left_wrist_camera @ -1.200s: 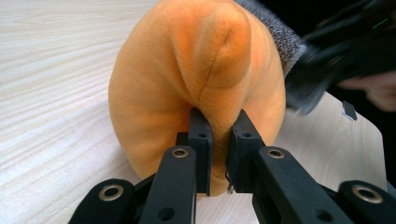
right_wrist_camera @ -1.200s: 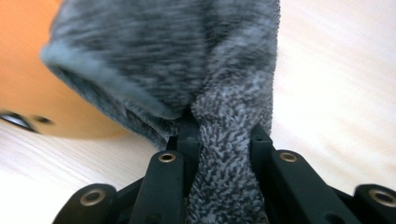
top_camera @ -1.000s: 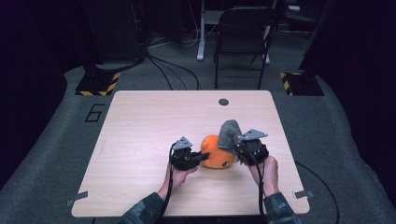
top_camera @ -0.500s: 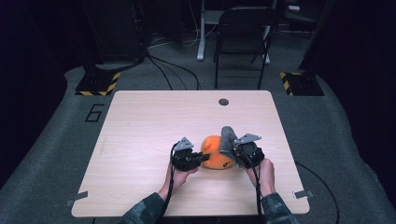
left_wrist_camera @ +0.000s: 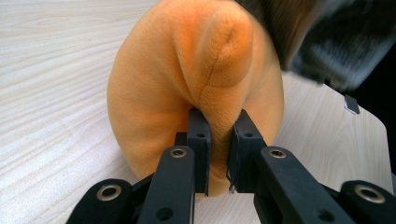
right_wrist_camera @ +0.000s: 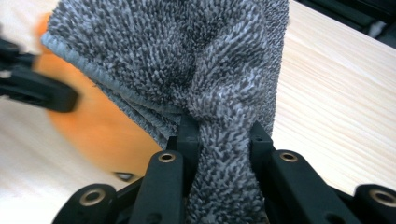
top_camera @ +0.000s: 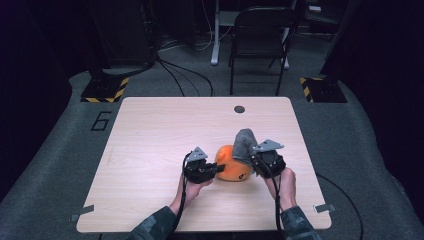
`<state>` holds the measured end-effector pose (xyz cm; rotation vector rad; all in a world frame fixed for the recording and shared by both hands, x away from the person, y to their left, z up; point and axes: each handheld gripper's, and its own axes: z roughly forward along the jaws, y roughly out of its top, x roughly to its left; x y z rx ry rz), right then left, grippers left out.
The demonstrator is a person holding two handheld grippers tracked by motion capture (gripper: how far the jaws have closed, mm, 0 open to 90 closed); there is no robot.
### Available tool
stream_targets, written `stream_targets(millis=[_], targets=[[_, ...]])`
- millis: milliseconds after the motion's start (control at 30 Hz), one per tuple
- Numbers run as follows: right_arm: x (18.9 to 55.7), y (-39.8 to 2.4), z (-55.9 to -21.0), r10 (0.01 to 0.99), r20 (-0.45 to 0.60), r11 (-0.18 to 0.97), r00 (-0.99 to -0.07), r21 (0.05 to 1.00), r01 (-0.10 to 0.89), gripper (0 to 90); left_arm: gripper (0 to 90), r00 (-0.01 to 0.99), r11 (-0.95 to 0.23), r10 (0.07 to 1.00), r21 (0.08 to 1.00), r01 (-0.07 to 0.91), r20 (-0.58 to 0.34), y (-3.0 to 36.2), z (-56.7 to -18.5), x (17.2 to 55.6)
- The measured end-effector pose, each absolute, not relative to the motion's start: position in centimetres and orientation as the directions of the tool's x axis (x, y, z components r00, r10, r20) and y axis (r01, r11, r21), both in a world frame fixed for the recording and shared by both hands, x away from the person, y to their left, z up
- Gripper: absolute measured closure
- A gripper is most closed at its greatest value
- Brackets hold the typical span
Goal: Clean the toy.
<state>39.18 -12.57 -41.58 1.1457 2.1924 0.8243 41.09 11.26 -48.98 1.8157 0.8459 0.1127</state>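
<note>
An orange plush toy (top_camera: 231,164) sits on the wooden table (top_camera: 165,130) toward its near edge. My left gripper (top_camera: 216,170) is shut on a fold of the toy's fabric (left_wrist_camera: 219,88) from its left side. My right gripper (top_camera: 252,159) is shut on a bunched grey cloth (top_camera: 244,142), which stands up over the toy's right side. Close up, the grey cloth (right_wrist_camera: 196,65) fills the space between the right jaws, with the orange toy (right_wrist_camera: 98,126) behind it at the left.
A small dark round hole (top_camera: 239,109) lies near the table's far edge. A black folding chair (top_camera: 260,40) stands beyond the table. Yellow-black striped floor blocks (top_camera: 105,90) lie at the far corners. Cables trail from both grippers past the near edge.
The right gripper and its grey cloth have shifted slightly, settling a little lower against the orange toy. The left gripper has kept still.
</note>
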Motion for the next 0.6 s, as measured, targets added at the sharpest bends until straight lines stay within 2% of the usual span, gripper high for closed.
stream_targets(millis=[133, 233, 400, 467, 600], targets=[[39.7, -11.5, -44.1, 0.838, -0.197, 0.493, -0.509, 0.673, 0.552, 74.8, 78.4, 0.751, -0.179, 0.583, 0.852, 0.492, -0.311, 11.2, -49.1, 41.2], [39.9, -11.8, -44.2, 0.839, -0.184, 0.487, -0.512, 0.673, 0.556, 74.9, 72.9, 0.767, -0.197, 0.567, 0.854, 0.481, -0.300, 11.3, -49.0, 41.3], [39.9, -11.9, -44.4, 0.841, -0.182, 0.484, -0.509, 0.673, 0.559, 74.9, 51.0, 0.791, -0.225, 0.546, 0.861, 0.455, -0.276, 12.2, -48.6, 41.6], [39.9, -12.0, -44.4, 0.843, -0.178, 0.481, -0.508, 0.672, 0.563, 75.0, 41.5, 0.791, -0.248, 0.562, 0.864, 0.438, -0.240, 12.7, -48.3, 41.7], [40.1, -12.3, -44.5, 0.843, -0.176, 0.478, -0.509, 0.679, 0.557, 75.0, 30.7, 0.781, -0.261, 0.586, 0.862, 0.435, -0.217, 14.0, -48.4, 42.0]])
